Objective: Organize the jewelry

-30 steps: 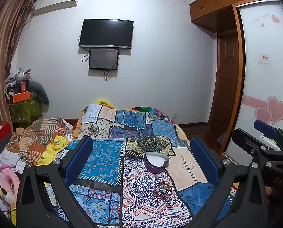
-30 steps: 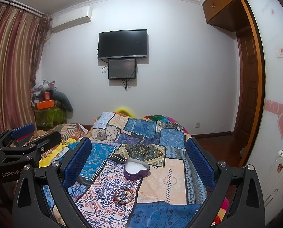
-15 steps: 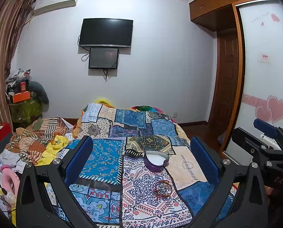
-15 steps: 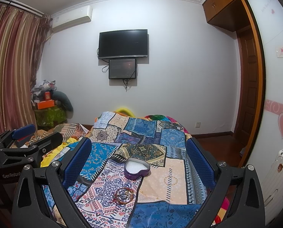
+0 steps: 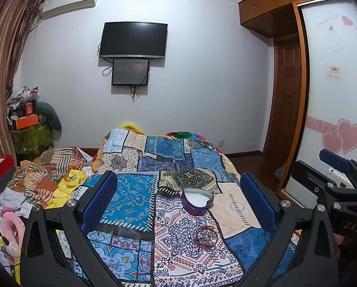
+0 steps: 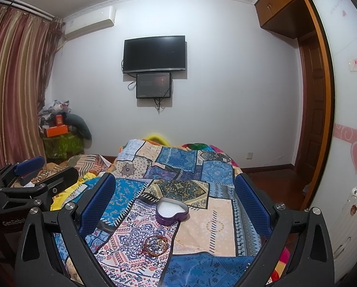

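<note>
A purple heart-shaped box (image 5: 197, 200) (image 6: 172, 212) with a white lining sits open on the patchwork bedspread (image 5: 130, 196) (image 6: 216, 222). A small heap of bead bracelets (image 5: 206, 235) (image 6: 156, 245) lies on the cloth just in front of it. My left gripper (image 5: 178, 205) is held well above the bed with its blue pads wide apart and nothing between them. My right gripper (image 6: 174, 203) hovers the same way, open and empty. Each gripper shows at the edge of the other's view, the right gripper (image 5: 334, 181) and the left gripper (image 6: 30, 181).
Crumpled clothes (image 5: 46, 179) and a red box (image 5: 1, 169) pile up left of the bed. A cluttered stand (image 6: 58, 141) is in the far left corner. A wardrobe with heart stickers (image 5: 334, 119) and a white suitcase (image 6: 350, 215) are on the right. A TV (image 5: 133, 40) hangs ahead.
</note>
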A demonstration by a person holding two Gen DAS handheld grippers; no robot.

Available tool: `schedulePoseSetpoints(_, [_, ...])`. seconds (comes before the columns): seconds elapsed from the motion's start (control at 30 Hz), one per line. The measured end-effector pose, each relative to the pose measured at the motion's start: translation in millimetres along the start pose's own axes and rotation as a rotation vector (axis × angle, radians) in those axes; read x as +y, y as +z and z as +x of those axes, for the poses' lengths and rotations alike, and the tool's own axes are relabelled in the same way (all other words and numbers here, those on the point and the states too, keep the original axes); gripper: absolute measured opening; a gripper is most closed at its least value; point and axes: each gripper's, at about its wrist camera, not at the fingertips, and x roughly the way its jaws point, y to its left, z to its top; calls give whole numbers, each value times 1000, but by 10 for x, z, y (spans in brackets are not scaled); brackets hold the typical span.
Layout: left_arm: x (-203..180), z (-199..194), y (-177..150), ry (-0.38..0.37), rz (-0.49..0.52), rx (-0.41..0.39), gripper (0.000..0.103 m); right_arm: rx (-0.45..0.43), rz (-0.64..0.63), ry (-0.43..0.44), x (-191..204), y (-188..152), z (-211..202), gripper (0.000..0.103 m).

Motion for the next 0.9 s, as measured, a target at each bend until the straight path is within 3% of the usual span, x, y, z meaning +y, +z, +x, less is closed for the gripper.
schedulePoseSetpoints(0.27, [34,91,-55,14,4,24,103,39,4,2,-23,-35,78,99])
schedulePoseSetpoints(0.5, [151,361,-157,42,-18,92,103,96,3,-25,-79,-127,265,99])
schedulePoseSetpoints(0.9, [473,1037,-557,140,9,270,102,333,68,-17,-338,-508,835,97])
